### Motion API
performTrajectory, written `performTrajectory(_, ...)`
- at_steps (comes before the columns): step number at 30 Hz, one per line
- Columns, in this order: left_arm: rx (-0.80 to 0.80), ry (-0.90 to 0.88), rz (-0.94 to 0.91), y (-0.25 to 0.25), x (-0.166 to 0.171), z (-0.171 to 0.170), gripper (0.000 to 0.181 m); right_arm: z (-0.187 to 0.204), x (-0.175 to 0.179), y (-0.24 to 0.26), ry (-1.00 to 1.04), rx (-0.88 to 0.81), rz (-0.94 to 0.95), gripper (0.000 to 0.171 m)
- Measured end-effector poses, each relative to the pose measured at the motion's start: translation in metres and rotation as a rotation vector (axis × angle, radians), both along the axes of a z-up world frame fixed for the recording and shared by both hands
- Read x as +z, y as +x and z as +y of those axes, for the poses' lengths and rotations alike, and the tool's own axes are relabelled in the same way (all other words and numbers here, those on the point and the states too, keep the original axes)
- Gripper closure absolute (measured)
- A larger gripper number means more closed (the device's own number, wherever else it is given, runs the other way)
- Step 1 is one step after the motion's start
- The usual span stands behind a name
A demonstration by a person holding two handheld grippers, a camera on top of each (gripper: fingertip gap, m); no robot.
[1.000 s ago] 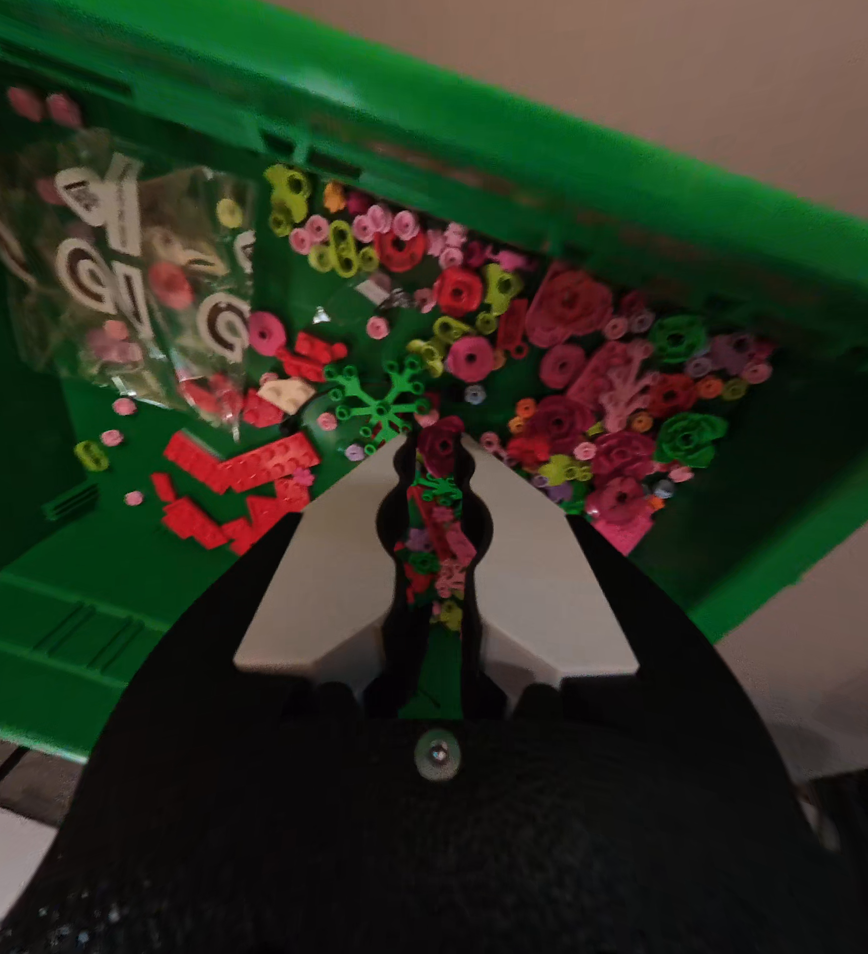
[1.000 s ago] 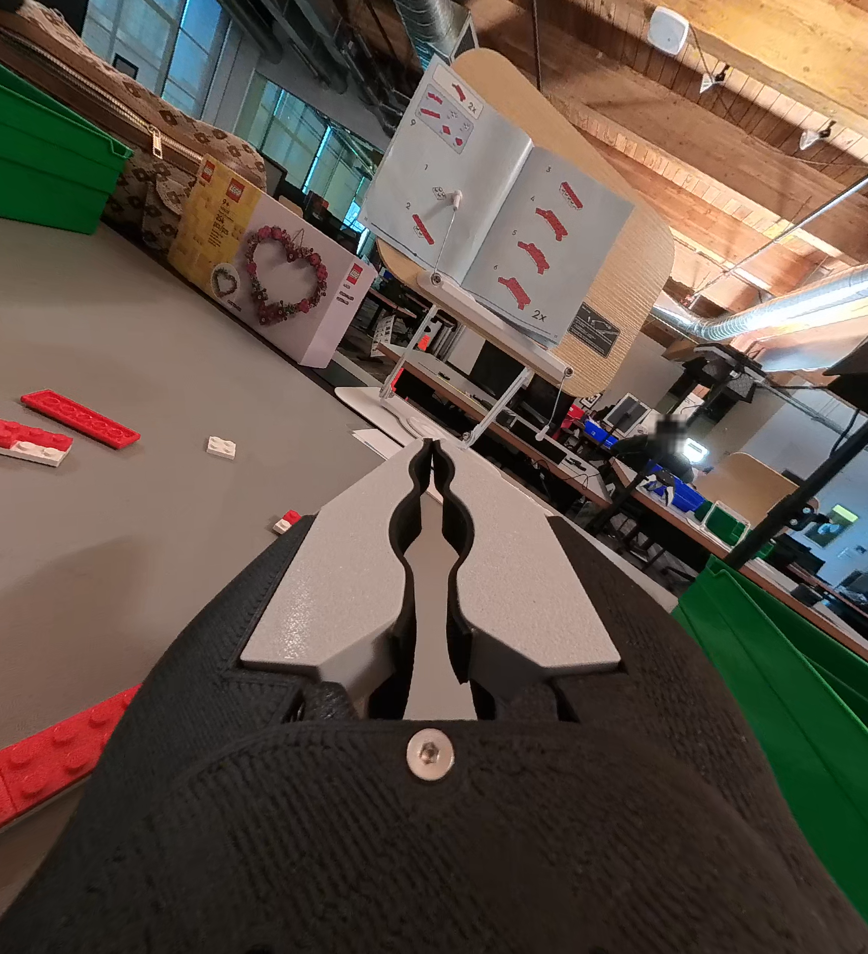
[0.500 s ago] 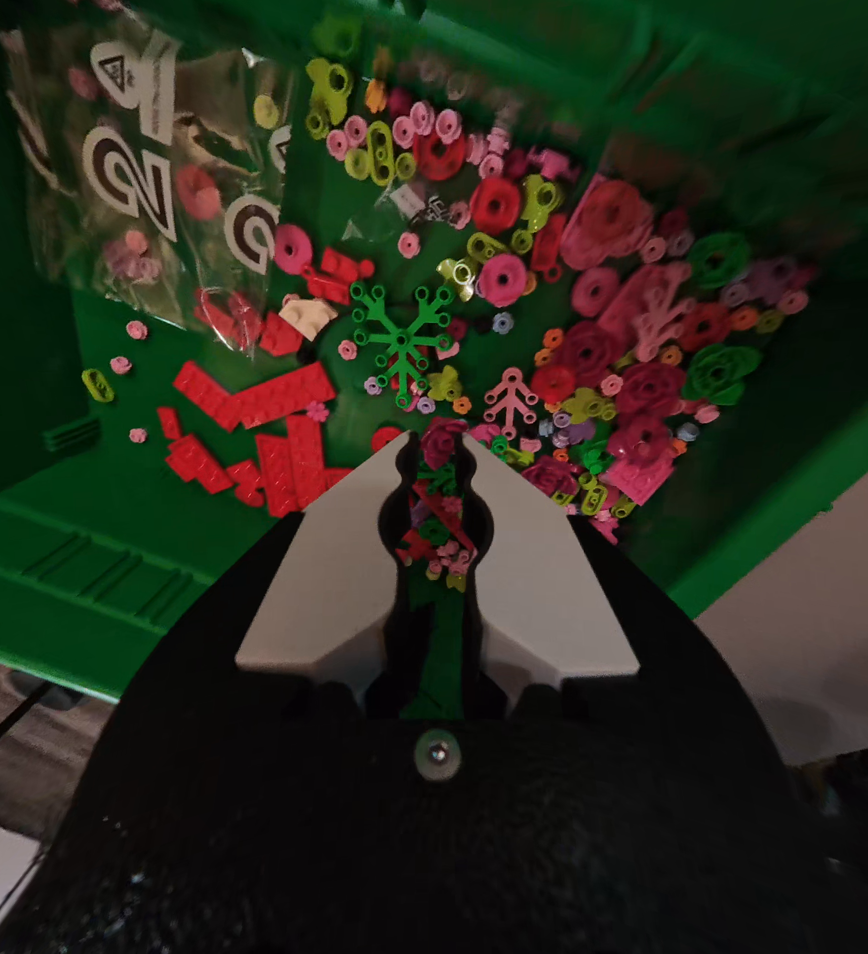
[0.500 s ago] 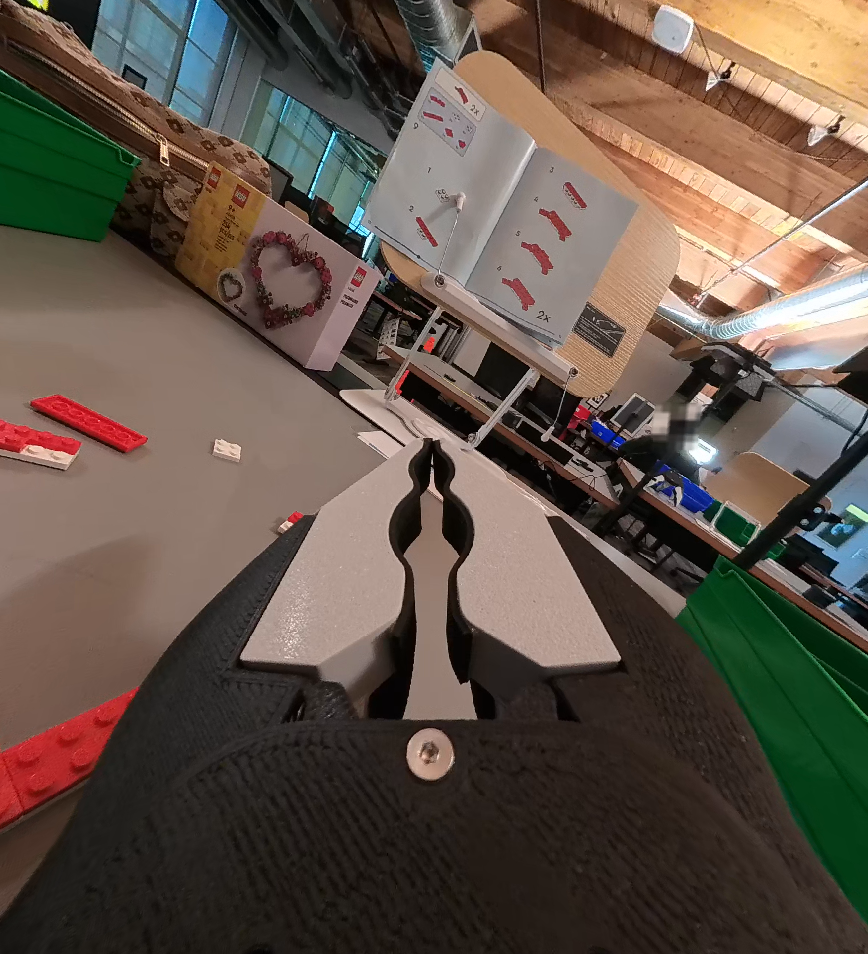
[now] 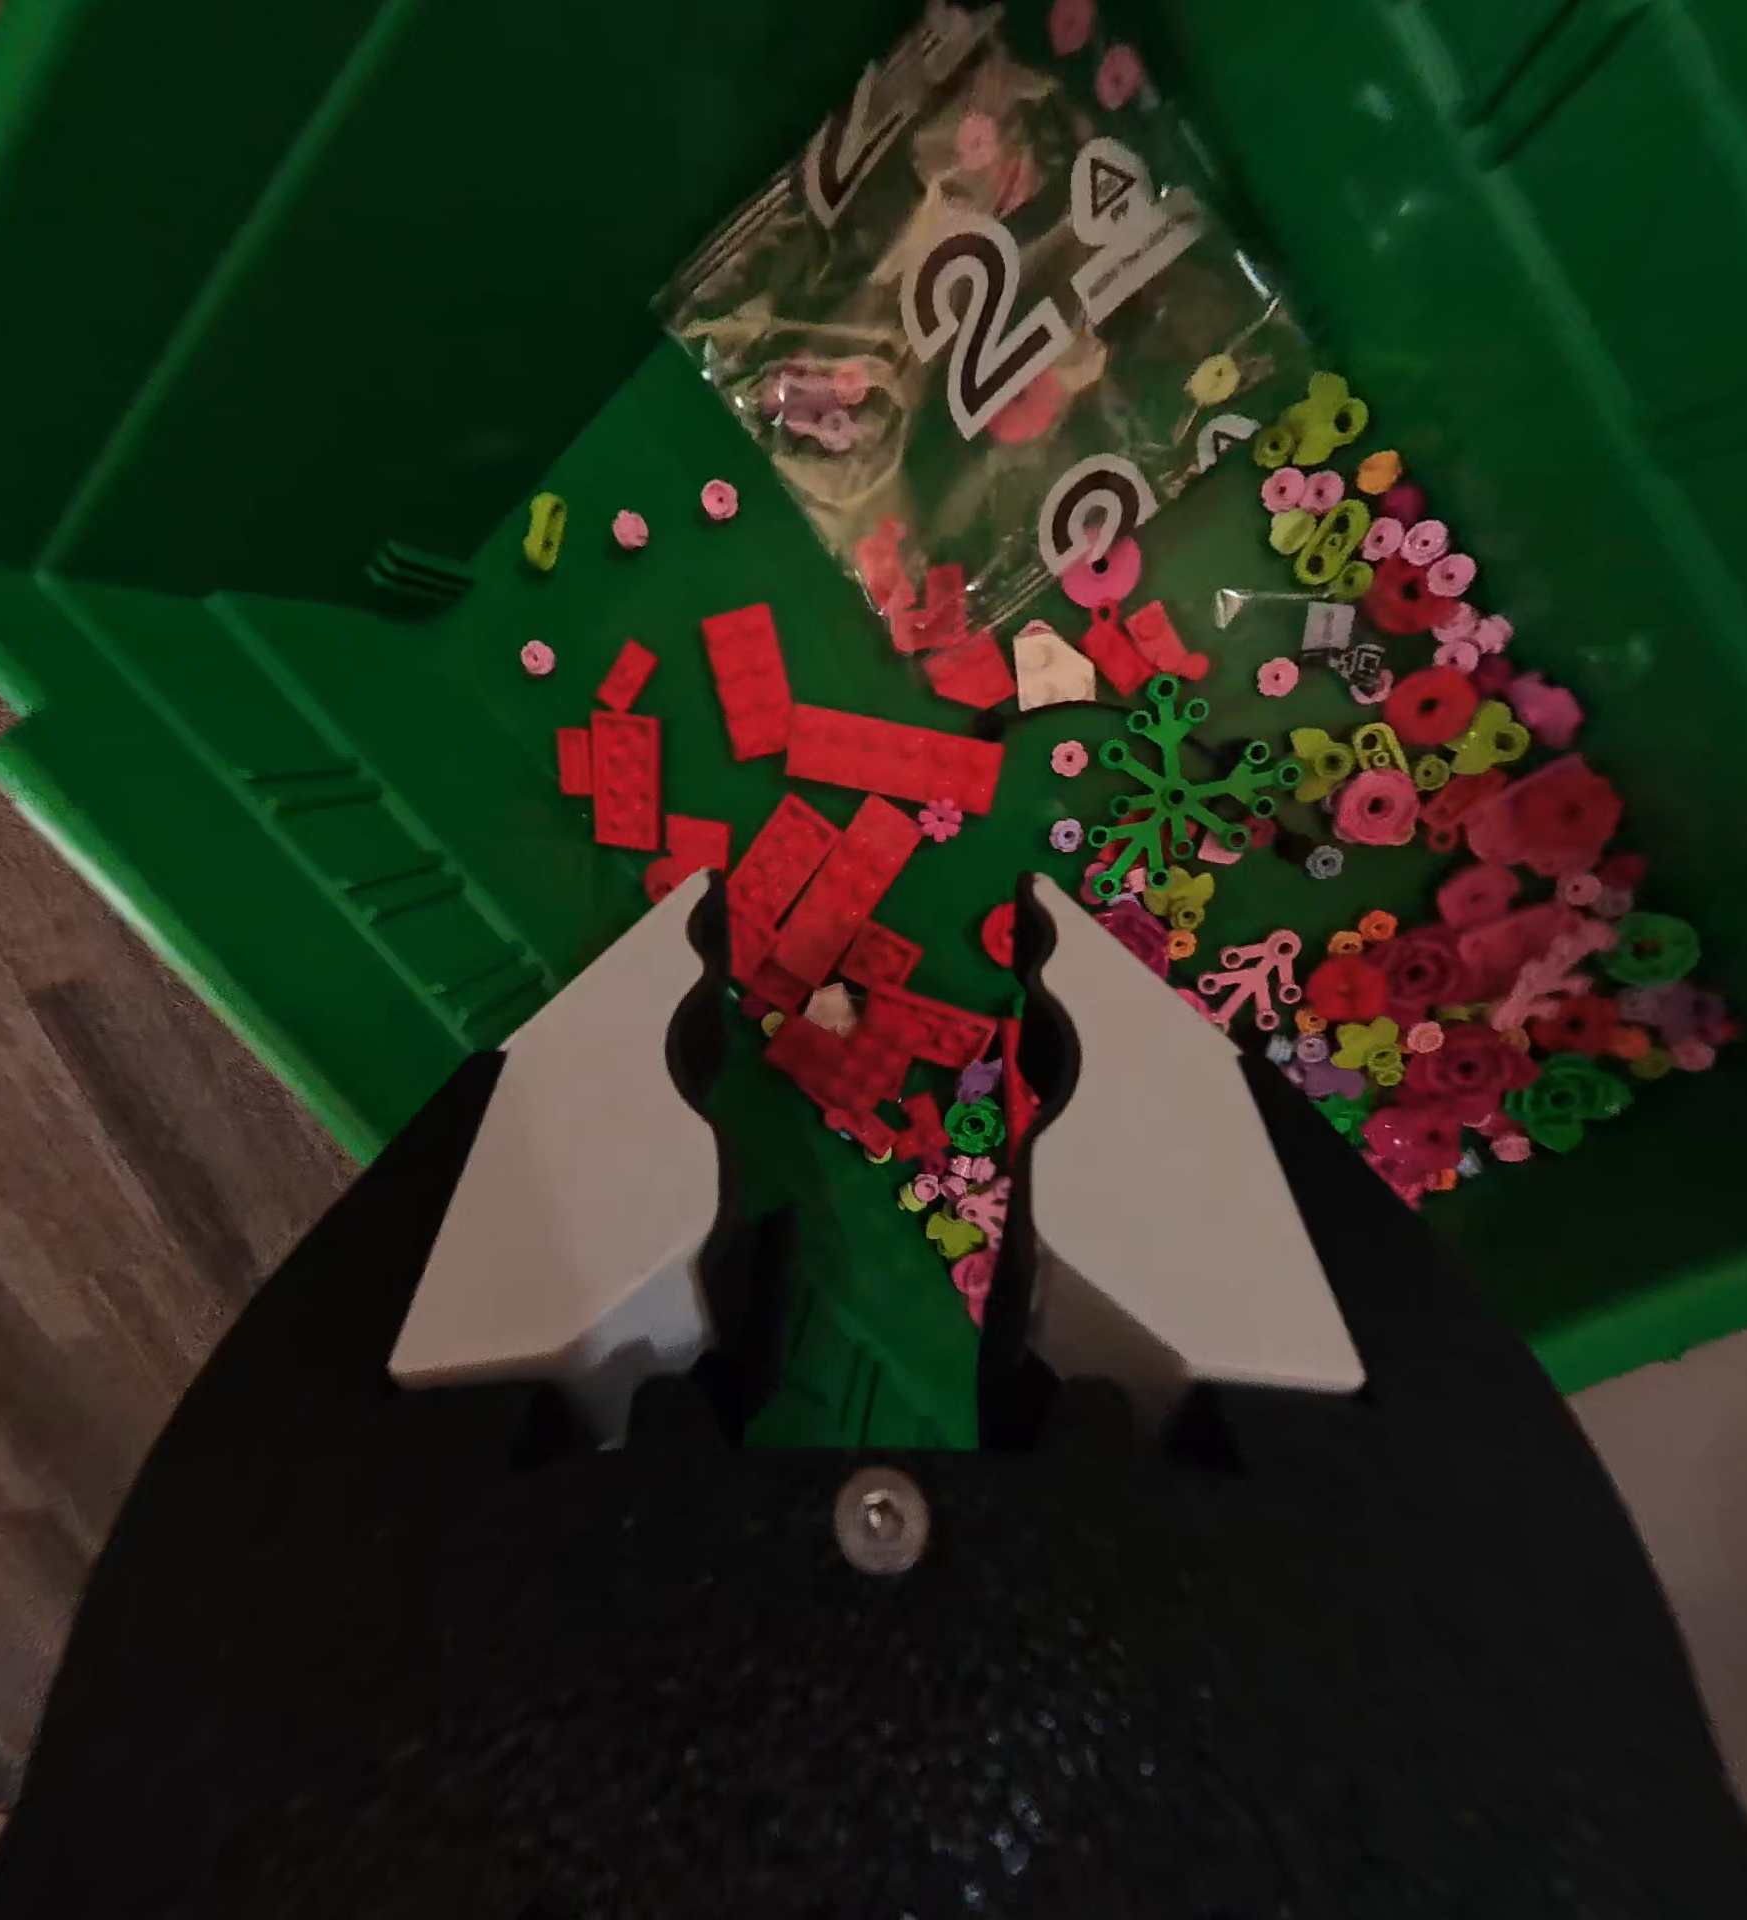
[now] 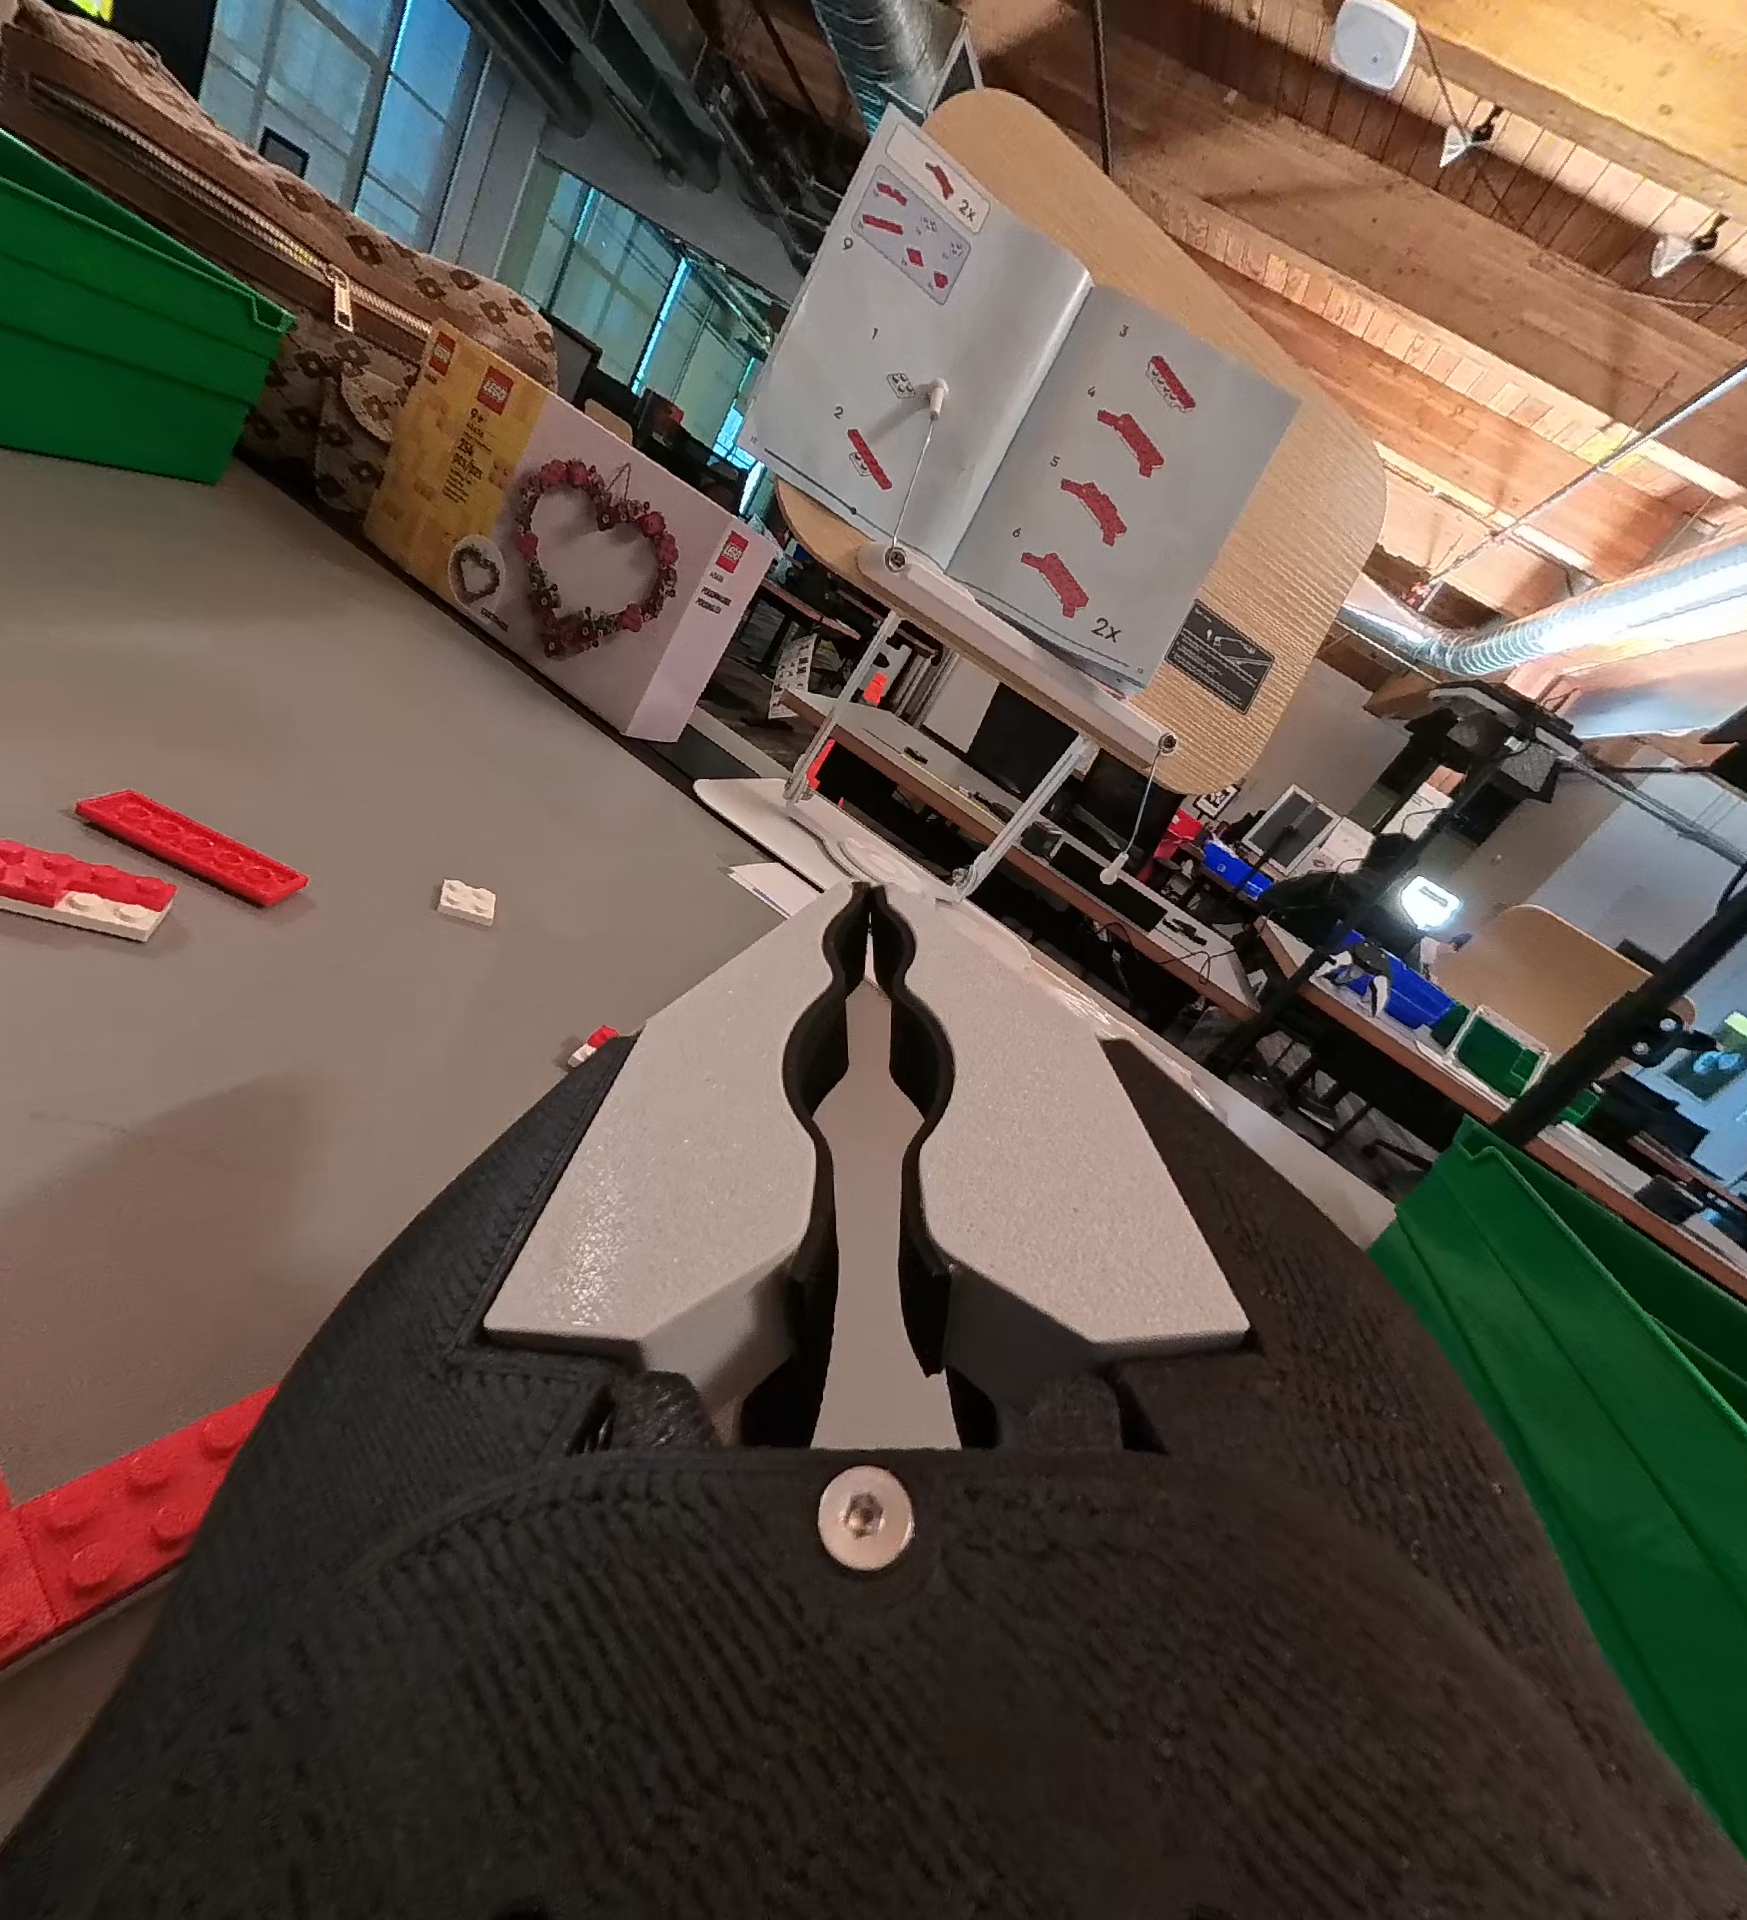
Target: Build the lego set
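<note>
My left gripper (image 5: 864, 896) is open and empty, hovering over a pile of red plates (image 5: 827, 904) inside a green bin (image 5: 256, 312). The bin also holds a clear numbered bag (image 5: 994, 343), a green leaf piece (image 5: 1173, 795) and many pink, red and lime flower pieces (image 5: 1451, 935). My right gripper (image 6: 869, 902) is shut and empty, low over the grey table (image 6: 349, 1018). On the table lie a long red plate (image 6: 191, 847), a red-and-white assembly (image 6: 69, 888), a small white plate (image 6: 466, 900) and a large red plate assembly (image 6: 27, 1538) at the lower left.
An open instruction booklet (image 6: 1014, 416) stands on a white stand at the back. The set's box (image 6: 568, 551) stands behind the table, beside a brown patterned bag (image 6: 329, 312). Green bins stand at the far left (image 6: 69, 353) and the right (image 6: 1627, 1403).
My left gripper has opened and swung left over the red plates, lower inside the bin. My right gripper has stayed shut and hardly moved.
</note>
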State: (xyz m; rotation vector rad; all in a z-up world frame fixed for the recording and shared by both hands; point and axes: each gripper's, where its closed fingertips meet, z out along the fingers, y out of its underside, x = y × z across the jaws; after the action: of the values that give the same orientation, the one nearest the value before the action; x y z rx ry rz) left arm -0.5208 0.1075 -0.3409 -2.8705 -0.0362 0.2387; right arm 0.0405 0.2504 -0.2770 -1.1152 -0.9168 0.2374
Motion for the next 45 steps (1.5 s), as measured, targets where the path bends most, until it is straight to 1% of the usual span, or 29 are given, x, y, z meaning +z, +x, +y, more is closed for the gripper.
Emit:
performTrajectory(1,0.003,-0.007,-0.013,0.001,-0.002,0.0,0.129,0.0,0.0,0.0,-0.001,0.001,-0.001,0.171)
performTrajectory(4,0.034,-0.047,-0.013,-0.001,-0.007,-0.003,0.138,-0.001,0.0,-0.001,-0.001,0.007,0.0,0.171)
performTrajectory(9,0.109,-0.211,-0.056,0.002,-0.02,-0.029,0.133,-0.001,-0.001,-0.001,-0.007,0.012,0.0,0.171)
performTrajectory(11,0.122,-0.252,-0.066,0.005,-0.022,-0.036,0.136,-0.001,-0.001,-0.001,-0.009,0.012,0.002,0.171)
performTrajectory(14,0.156,-0.264,-0.078,0.009,-0.024,-0.041,0.136,-0.001,0.0,-0.001,-0.011,0.02,0.007,0.171)
performTrajectory(18,0.207,-0.3,-0.033,0.006,-0.029,-0.048,0.14,-0.004,0.002,-0.001,-0.012,0.04,0.027,0.171)
performTrajectory(22,0.221,-0.343,-0.072,0.014,-0.037,-0.054,0.139,-0.004,0.005,0.002,-0.024,0.046,0.061,0.171)
performTrajectory(25,0.233,-0.296,-0.131,0.02,-0.035,-0.047,0.141,-0.002,0.006,0.004,-0.04,0.046,0.085,0.171)
performTrajectory(29,0.222,-0.126,-0.392,0.051,-0.023,-0.021,0.149,-0.001,0.007,0.006,-0.057,0.047,0.104,0.171)
performTrajectory(30,0.228,-0.103,-0.388,0.048,-0.02,-0.018,0.149,-0.001,0.007,0.006,-0.059,0.049,0.105,0.171)
performTrajectory(32,0.237,-0.097,-0.271,0.029,-0.016,-0.022,0.152,-0.001,0.007,0.006,-0.058,0.052,0.103,0.171)
performTrajectory(34,0.253,-0.135,-0.15,0.009,-0.014,-0.032,0.154,-0.002,0.006,0.005,-0.058,0.056,0.1,0.171)
performTrajectory(35,0.257,-0.153,-0.12,0.005,-0.013,-0.036,0.155,-0.002,0.006,0.005,-0.057,0.057,0.099,0.171)
performTrajectory(37,0.247,-0.159,-0.122,0.006,-0.014,-0.036,0.155,-0.002,0.006,0.005,-0.058,0.058,0.099,0.171)
performTrajectory(39,0.228,-0.12,-0.116,0.004,-0.013,-0.027,0.157,-0.002,0.007,0.005,-0.058,0.058,0.101,0.171)
performTrajectory(41,0.184,-0.025,-0.047,-0.007,-0.005,-0.009,0.16,-0.002,0.007,0.005,-0.058,0.058,0.1,0.171)
performTrajectory(43,0.18,0.056,0.027,-0.022,0.004,0.005,0.163,-0.002,0.006,0.005,-0.057,0.057,0.096,0.171)
performTrajectory(45,0.188,0.091,0.02,-0.027,0.006,0.014,0.161,-0.002,0.006,0.005,-0.055,0.054,0.093,0.171)
